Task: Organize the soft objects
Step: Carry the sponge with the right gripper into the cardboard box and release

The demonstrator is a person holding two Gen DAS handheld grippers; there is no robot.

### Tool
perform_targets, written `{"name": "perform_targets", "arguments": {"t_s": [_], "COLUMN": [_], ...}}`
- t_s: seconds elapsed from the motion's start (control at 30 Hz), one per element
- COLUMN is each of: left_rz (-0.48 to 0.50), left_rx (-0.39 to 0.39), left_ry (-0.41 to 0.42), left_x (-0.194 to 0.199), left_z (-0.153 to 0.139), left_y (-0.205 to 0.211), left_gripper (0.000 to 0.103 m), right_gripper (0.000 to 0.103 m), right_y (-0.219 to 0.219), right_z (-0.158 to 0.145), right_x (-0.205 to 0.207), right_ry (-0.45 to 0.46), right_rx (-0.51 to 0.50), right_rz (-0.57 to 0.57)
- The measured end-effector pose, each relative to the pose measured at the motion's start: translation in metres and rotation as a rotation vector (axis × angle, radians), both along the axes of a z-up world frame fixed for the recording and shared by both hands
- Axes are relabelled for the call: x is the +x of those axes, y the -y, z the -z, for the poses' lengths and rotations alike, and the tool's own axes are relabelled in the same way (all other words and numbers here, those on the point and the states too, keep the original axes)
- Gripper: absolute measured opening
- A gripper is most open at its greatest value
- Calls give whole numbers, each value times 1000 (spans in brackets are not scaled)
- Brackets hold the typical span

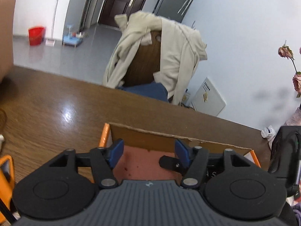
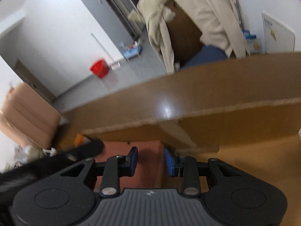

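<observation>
My left gripper (image 1: pixel 149 153) hangs over an open cardboard box (image 1: pixel 169 138) with orange edges that stands on the brown wooden table (image 1: pixel 47 101). Its blue pads are well apart and nothing sits between them. Below them, inside the box, lies a reddish-pink soft thing (image 1: pixel 143 164). My right gripper (image 2: pixel 150 162) is over the same box (image 2: pixel 235 128); its pads are closer together, and the reddish-pink thing (image 2: pixel 148 156) shows in the gap, but the picture is blurred and I cannot tell if the pads press it. Behind the table a beige garment (image 1: pixel 176 52) hangs on a chair (image 1: pixel 144 64).
</observation>
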State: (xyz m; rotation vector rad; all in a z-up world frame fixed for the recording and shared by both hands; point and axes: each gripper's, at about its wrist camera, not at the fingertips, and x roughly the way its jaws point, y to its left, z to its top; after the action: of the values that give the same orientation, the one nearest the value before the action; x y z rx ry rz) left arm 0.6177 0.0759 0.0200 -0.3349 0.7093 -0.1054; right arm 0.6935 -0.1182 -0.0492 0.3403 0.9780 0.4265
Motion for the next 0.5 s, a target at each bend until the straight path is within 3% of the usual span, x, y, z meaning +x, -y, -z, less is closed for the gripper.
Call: {"name": "perform_targets", "arguments": {"t_s": [0.2,0.37,0.5], "left_rz": [19,16,30], "left_rx": [10,77,138], "left_ry": [72,100,139], "left_x": [-24,-60,-104], "left_z": [-34,-70,-98], "left_y": [1,2,1], "left_gripper": [69,79,85], "right_gripper": [32,35,47], "right_y": [5,16,40], "right_z": [-16,-61,-104], "right_x": [-9,-33,-71], "right_ry": [40,111,192], "right_rx": [4,-15,-30], "right_rz": [-5,-12,-10]}}
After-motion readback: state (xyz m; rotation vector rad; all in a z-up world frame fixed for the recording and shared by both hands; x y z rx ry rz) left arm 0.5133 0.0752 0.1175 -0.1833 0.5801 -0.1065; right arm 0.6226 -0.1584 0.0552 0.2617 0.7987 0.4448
